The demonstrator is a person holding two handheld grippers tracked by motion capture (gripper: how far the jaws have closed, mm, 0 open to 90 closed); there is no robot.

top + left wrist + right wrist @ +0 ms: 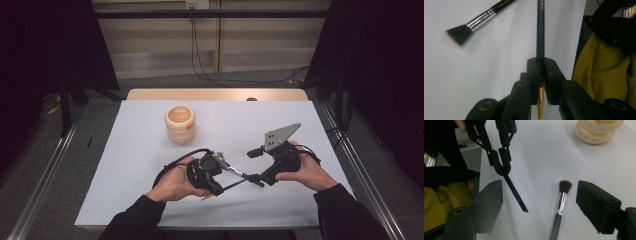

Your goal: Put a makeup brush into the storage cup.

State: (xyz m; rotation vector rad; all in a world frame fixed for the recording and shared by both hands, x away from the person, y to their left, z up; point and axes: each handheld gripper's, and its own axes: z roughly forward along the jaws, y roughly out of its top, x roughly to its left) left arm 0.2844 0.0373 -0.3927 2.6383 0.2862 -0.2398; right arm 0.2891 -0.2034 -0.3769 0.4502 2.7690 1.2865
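My left gripper (216,191) (541,62) is shut on a dark teal pencil (540,30) (515,193) with a gold end, held just above the white table (150,190). A makeup brush (234,171) (459,33) (561,200) with dark bristles and a silver ferrule lies on the table beside the pencil tip. My right gripper (255,166) (540,188) is open, one jaw on each side of the brush and not touching it. In the right gripper view the left gripper (502,171) comes in from the upper left.
A pale wooden ringed cup (180,124) (596,130) with an orange piece on its side stands at the back left of the table. Yellow cloth (604,75) (439,202) lies past the table's near edge. Cables trail across the floor behind.
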